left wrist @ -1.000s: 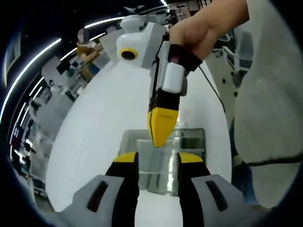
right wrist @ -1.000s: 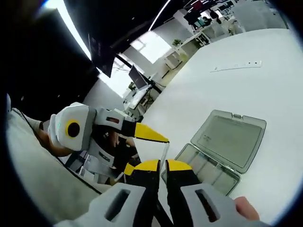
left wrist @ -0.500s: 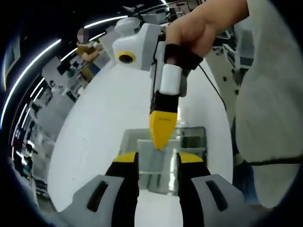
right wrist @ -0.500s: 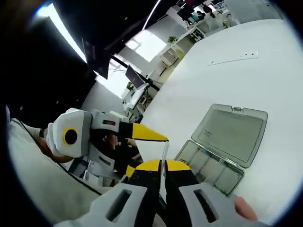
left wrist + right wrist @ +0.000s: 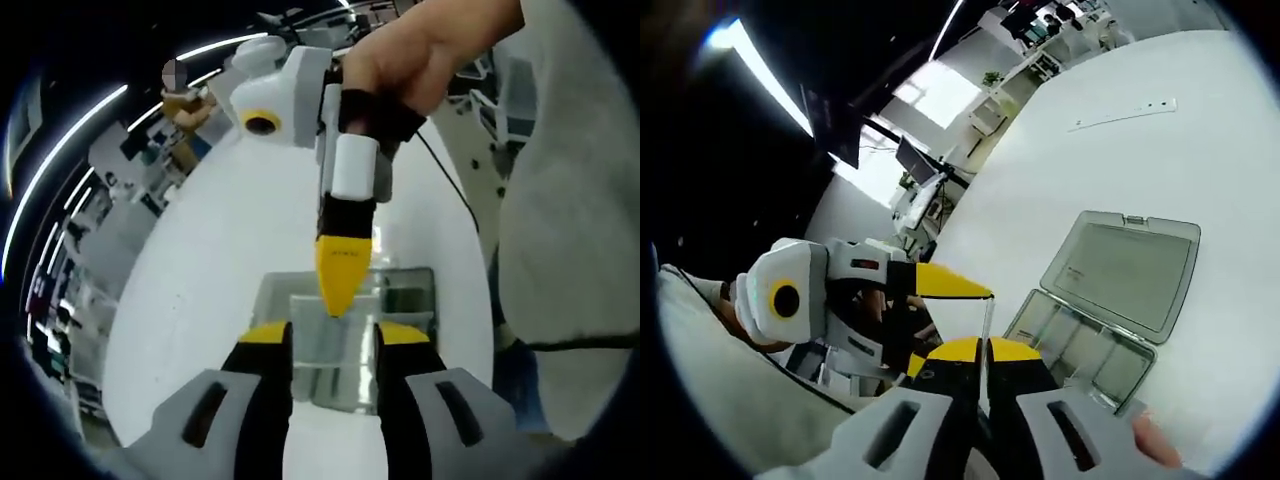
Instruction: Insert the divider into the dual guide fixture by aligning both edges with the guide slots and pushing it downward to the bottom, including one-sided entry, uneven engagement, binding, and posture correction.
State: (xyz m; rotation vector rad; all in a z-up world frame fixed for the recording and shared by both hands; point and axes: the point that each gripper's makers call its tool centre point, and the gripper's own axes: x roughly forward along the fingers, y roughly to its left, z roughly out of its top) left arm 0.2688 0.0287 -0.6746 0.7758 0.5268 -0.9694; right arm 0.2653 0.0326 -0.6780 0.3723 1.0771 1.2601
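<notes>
The divider [image 5: 330, 345], a clear sheet, is standing upright over the open clear case [image 5: 405, 300] in the left gripper view, with the right gripper [image 5: 341, 290] pinching its top edge; the left gripper [image 5: 335, 345] is hovering with its jaws apart around it. In the right gripper view, the right gripper [image 5: 980, 350] is clamping the divider [image 5: 985, 325] edge-on beside the case [image 5: 1120, 280] on the white table [image 5: 1120, 160]. It should be kept vertical, both edges seated evenly, before any pressing down.

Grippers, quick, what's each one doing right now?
Left gripper: open, jaws either side of the divider.
Right gripper: shut on the divider's top edge.
</notes>
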